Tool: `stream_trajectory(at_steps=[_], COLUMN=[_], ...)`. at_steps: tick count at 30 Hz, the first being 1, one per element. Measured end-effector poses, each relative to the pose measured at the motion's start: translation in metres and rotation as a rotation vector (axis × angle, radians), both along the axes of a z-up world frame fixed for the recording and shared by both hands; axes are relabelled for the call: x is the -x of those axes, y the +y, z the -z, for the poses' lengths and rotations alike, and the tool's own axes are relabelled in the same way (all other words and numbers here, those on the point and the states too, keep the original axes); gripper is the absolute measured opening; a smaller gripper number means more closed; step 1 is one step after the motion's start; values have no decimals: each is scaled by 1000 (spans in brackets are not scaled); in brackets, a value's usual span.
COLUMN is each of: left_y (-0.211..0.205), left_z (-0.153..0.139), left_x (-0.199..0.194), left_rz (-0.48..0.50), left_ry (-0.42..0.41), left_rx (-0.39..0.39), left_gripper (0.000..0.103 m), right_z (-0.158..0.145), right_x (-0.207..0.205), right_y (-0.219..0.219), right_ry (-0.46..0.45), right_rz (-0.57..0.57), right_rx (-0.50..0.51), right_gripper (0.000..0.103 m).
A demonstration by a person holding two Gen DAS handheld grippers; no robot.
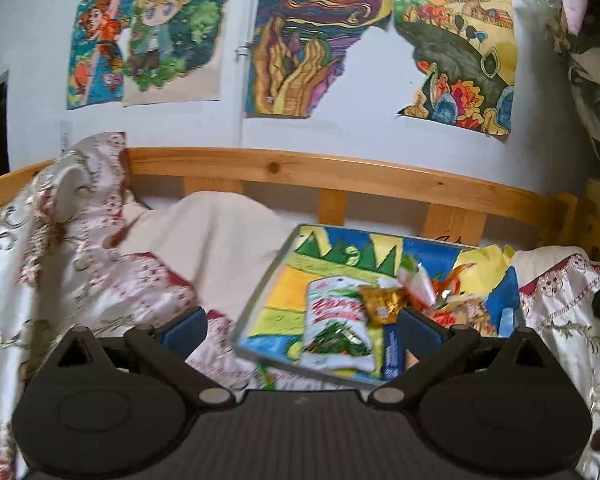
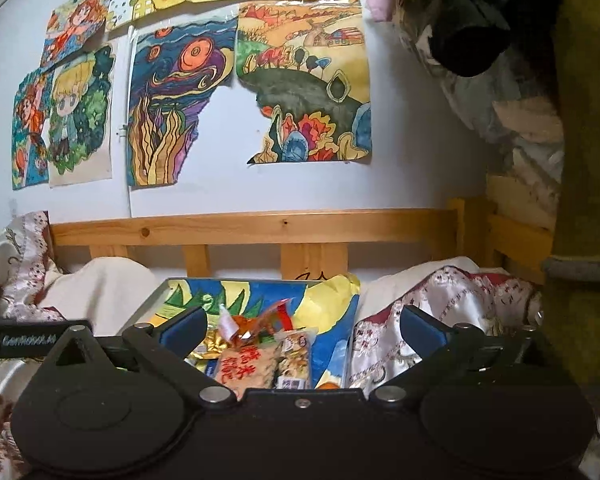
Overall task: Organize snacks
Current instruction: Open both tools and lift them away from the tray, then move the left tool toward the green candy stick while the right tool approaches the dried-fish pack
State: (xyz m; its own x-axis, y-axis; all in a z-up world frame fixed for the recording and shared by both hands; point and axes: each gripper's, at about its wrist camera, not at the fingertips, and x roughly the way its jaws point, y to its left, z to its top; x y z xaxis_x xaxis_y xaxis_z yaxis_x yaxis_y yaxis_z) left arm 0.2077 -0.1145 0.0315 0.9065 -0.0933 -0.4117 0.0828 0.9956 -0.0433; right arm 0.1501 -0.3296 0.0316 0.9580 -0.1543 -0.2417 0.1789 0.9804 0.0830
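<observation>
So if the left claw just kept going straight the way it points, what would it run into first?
Probably the white and green snack packet on the painted tray, which lies low between the open fingers of the left claw. Depth is unclear; a higher line would pass over it toward the wooden bed rail.

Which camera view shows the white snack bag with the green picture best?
The left wrist view. There the white snack bag lies fully visible on the colourful tray, between the open fingers. In the right wrist view I cannot find it; the gripper body probably hides it.
</observation>
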Motion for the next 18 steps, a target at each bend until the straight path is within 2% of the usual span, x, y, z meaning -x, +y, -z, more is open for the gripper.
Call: stream_trajectory(at_steps=[7, 18], left_y=[33, 62], left_z=[11, 31], left_x=[35, 74], left_rz=[-1, 9], left_ry=[31, 61], left_rx=[16, 5], left_gripper=[102, 102], right_z=[5, 21], right_x=[30, 72], right_y=[20, 55], right_ry=[30, 84], right_rz=[-8, -11], right_rx=[-82, -76], right_gripper=[102, 102])
